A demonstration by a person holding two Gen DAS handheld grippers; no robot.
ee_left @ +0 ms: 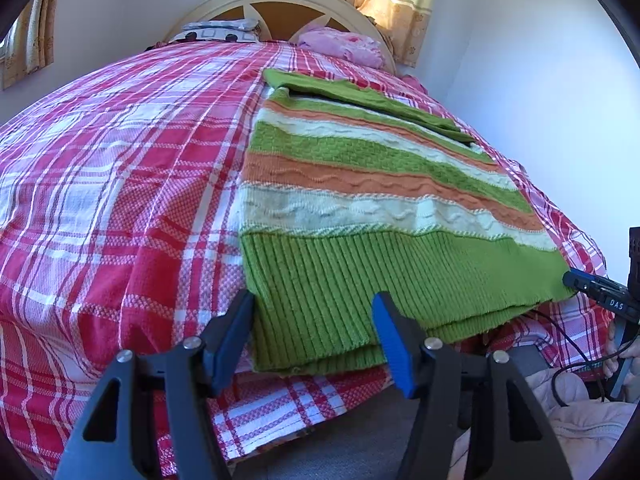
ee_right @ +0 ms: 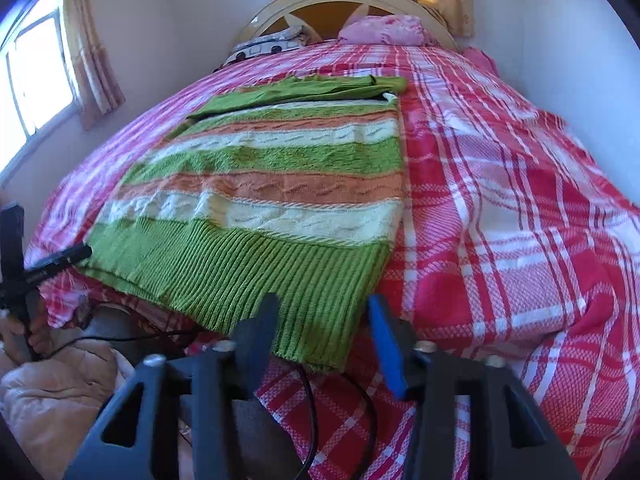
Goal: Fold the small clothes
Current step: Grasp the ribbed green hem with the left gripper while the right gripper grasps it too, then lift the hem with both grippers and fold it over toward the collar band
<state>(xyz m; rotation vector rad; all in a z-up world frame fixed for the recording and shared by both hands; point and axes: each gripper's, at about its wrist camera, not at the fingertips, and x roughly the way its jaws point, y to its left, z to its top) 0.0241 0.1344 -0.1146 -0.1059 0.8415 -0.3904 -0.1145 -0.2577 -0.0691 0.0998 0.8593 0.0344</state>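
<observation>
A green, orange and white striped knit sweater [ee_left: 360,184] lies flat on the red plaid bed, sleeves folded across its far end; it also shows in the right wrist view [ee_right: 260,184]. My left gripper [ee_left: 314,308] is open, its fingers straddling the left corner of the green ribbed hem. My right gripper [ee_right: 324,308] is open, its fingers straddling the right corner of the hem. The right gripper's tip [ee_left: 592,286] shows at the hem's far corner in the left wrist view. The left gripper's tip [ee_right: 60,260] shows at the left in the right wrist view.
The bed's red plaid cover [ee_left: 120,160] spreads wide on both sides of the sweater. Pillows [ee_left: 340,46] and a headboard [ee_left: 280,4] are at the far end. A wall runs along one side [ee_left: 540,80]. Black cables [ee_right: 312,412] hang at the near edge.
</observation>
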